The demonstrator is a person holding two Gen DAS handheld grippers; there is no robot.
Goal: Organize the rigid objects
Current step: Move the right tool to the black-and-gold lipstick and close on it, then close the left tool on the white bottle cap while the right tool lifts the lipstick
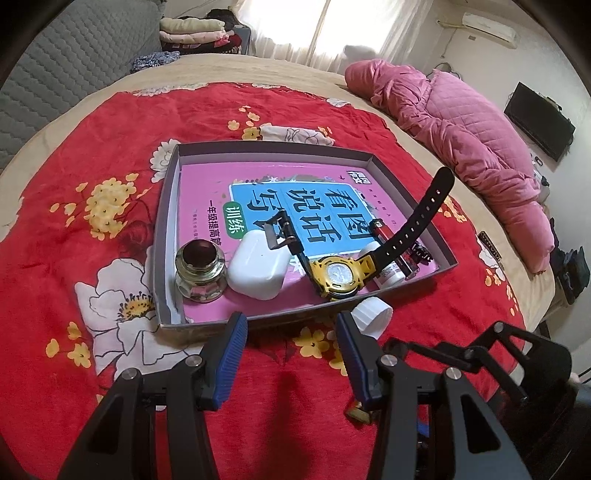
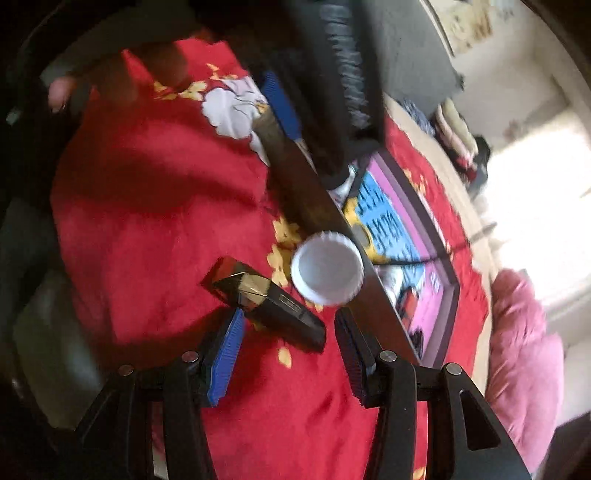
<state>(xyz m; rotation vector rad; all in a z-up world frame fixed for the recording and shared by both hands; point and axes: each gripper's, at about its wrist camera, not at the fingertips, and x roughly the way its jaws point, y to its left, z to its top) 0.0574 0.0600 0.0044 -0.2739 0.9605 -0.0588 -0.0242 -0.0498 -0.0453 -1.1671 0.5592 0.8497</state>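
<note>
A shallow grey box [image 1: 168,206] lies on a red floral blanket and holds a pink and blue book [image 1: 295,192]. On the book lie a glass ink jar [image 1: 200,270], a white earbud case [image 1: 257,266], a yellow watch with a black strap [image 1: 338,275], a red lighter [image 1: 384,236] and a small white bottle [image 1: 388,275]. A white ribbed cap [image 1: 371,316] [image 2: 327,267] lies on the blanket just outside the box's near wall. A black and gold lighter [image 2: 266,304] lies beside the cap. My left gripper [image 1: 291,347] is open and empty before the box. My right gripper [image 2: 290,343] is open, with the black and gold lighter between its fingers.
The box's near wall [image 2: 373,306] stands right of my right gripper. A pink quilted duvet [image 1: 465,140] lies at the bed's far right. Folded clothes [image 1: 195,31] are stacked at the back left. The left gripper's frame [image 2: 332,74] shows at the top of the right wrist view.
</note>
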